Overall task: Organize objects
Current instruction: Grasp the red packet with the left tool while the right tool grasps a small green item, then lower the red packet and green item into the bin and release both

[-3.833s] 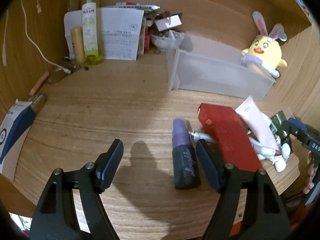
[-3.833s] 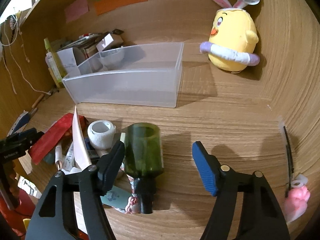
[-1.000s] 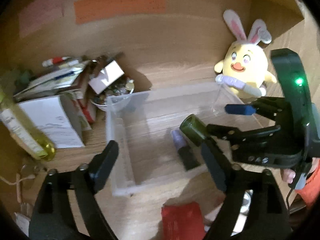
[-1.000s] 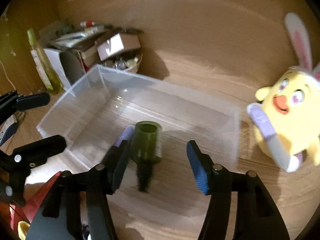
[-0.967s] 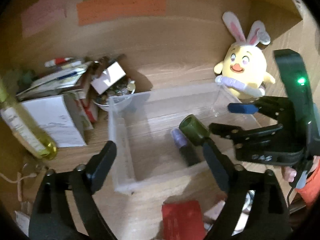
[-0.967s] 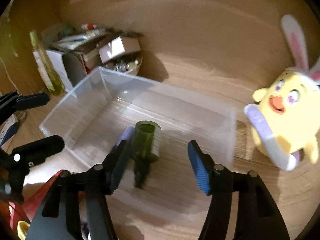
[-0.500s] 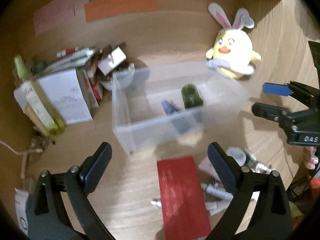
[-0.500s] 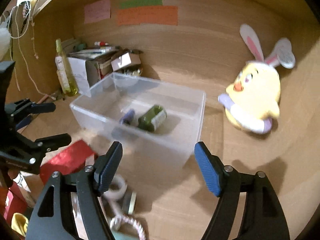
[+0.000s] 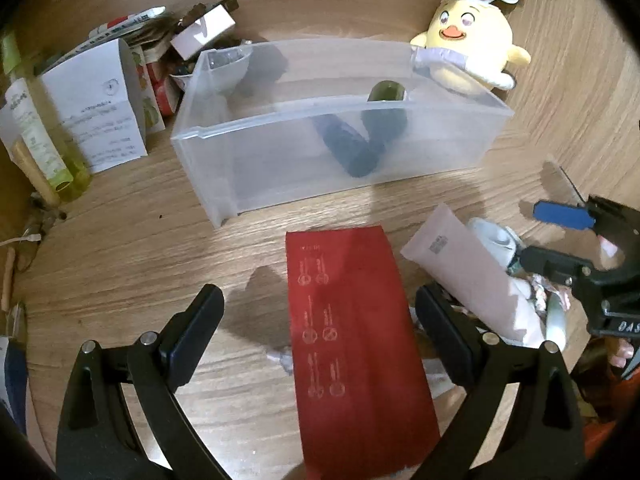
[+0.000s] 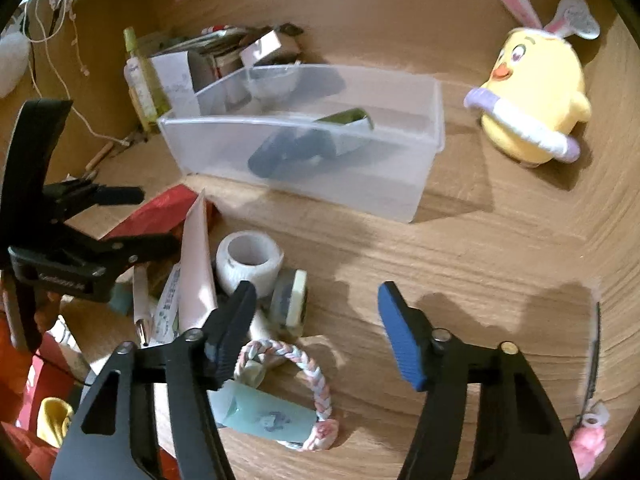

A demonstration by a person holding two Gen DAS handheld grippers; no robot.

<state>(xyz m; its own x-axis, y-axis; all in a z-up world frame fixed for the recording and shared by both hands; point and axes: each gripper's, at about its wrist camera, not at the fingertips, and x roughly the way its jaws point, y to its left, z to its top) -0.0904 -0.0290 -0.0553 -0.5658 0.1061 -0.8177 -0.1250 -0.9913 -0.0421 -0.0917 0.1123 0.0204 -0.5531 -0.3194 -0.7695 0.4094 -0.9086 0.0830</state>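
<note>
A clear plastic bin (image 9: pixel 456 148) (image 10: pixel 424 168) stands on the wooden desk and holds a green bottle (image 9: pixel 385 116) (image 10: pixel 344 128) and a dark purple tube (image 9: pixel 344 146) (image 10: pixel 268 156). My left gripper (image 9: pixel 320 324) is open, its jaws either side of a flat red box (image 9: pixel 352 340) lying on the desk. My right gripper (image 10: pixel 316 320) is open and empty above a pile: a white tape roll (image 10: pixel 249 262), a pink tube (image 10: pixel 196 264) (image 9: pixel 472 272), a braided bracelet (image 10: pixel 308 384), a pale green tube (image 10: pixel 268 416) and a small round tin (image 10: pixel 290 298).
A yellow bunny-eared plush (image 9: pixel 468 44) (image 10: pixel 532 92) sits right of the bin. Boxes, papers and a yellow-green bottle (image 9: pixel 44 148) (image 10: pixel 140 80) crowd the back left. A pink charm (image 10: pixel 588 440) lies at the far right.
Both grippers have pulled back from the bin and dropped lower. The left now straddles the red box and the right hangs over the pile. The green bottle stays in the bin.
</note>
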